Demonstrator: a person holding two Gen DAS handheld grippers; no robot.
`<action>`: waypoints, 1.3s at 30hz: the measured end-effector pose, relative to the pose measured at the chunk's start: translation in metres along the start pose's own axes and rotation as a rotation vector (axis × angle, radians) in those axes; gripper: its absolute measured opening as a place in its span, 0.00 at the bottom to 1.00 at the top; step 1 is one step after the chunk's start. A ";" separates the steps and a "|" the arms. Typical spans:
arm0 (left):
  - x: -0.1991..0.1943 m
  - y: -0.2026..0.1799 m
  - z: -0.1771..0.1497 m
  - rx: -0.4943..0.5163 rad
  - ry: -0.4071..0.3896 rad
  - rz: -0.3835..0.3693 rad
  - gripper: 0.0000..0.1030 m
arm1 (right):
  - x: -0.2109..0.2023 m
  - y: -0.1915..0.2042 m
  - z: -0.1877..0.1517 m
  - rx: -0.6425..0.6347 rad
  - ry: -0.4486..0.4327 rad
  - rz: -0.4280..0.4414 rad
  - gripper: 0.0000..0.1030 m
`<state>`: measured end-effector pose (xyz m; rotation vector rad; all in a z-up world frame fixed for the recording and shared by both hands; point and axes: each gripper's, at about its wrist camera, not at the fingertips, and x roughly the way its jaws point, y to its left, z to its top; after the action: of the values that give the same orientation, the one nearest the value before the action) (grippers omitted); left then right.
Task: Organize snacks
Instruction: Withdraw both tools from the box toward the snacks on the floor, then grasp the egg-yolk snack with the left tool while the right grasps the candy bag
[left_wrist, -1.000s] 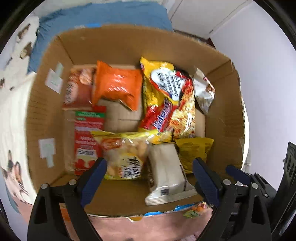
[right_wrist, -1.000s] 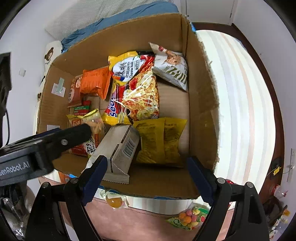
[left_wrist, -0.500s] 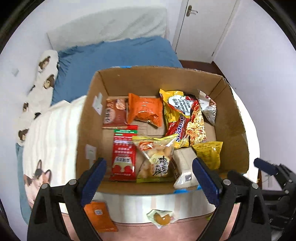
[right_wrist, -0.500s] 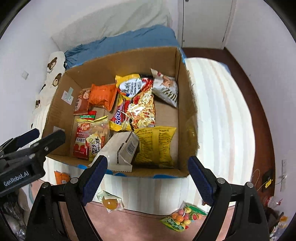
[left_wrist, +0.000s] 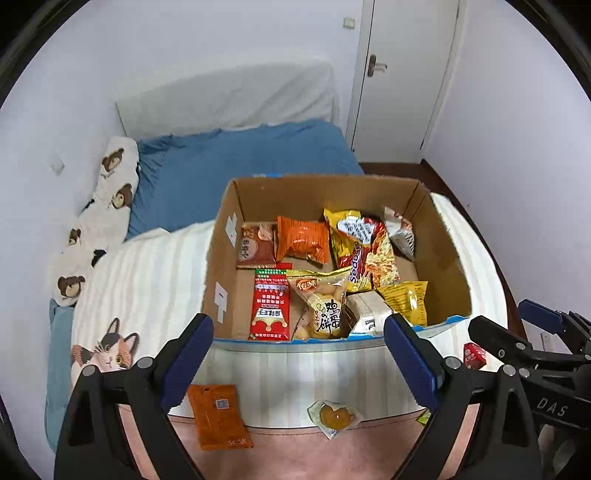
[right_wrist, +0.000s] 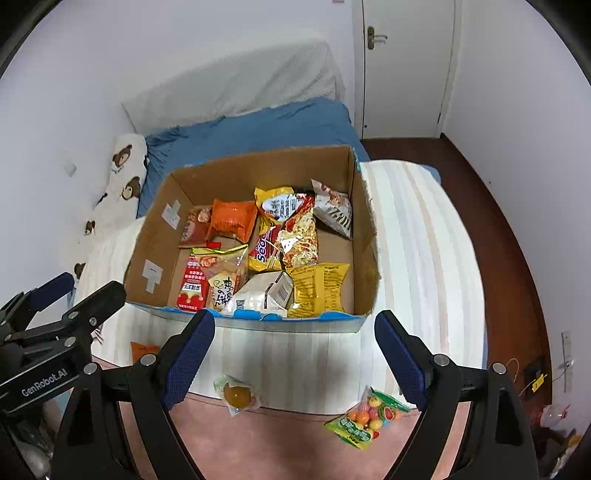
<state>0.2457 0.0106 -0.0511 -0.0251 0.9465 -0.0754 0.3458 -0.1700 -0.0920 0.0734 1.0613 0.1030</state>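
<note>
An open cardboard box (left_wrist: 221, 258) (right_wrist: 364, 236) on the bed holds several snack packs. In front of it lie an orange sachet (left_wrist: 218, 415) (right_wrist: 142, 350), a clear pack with a yellow sweet (left_wrist: 334, 417) (right_wrist: 238, 396), a bag of coloured candies (right_wrist: 365, 417) and a small red pack (left_wrist: 474, 355). My left gripper (left_wrist: 299, 360) is open and empty above the bed's front edge. My right gripper (right_wrist: 295, 356) is open and empty beside it.
A striped white blanket (right_wrist: 417, 251) covers the bed, with a pink cover (right_wrist: 295, 439) at the front edge. A blue sheet (left_wrist: 240, 162) and bear pillows (left_wrist: 114, 173) lie behind the box. A white door (right_wrist: 406, 66) and dark wood floor (right_wrist: 517, 240) are at right.
Both grippers have pulled back and up from inside the box. The whole box, the bed and the loose snacks in front have come into view. Both stay open.
</note>
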 end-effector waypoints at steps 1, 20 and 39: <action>-0.005 -0.001 -0.002 0.004 -0.011 0.002 0.92 | -0.007 0.000 -0.003 0.008 -0.011 0.008 0.88; 0.056 -0.005 -0.099 -0.072 0.238 -0.027 0.92 | 0.069 -0.097 -0.118 0.410 0.303 0.080 0.88; 0.185 -0.019 -0.137 -0.325 0.615 -0.208 0.92 | 0.163 -0.119 -0.177 0.454 0.440 0.052 0.52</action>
<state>0.2407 -0.0212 -0.2799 -0.4211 1.5618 -0.1240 0.2762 -0.2668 -0.3323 0.5075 1.5076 -0.0820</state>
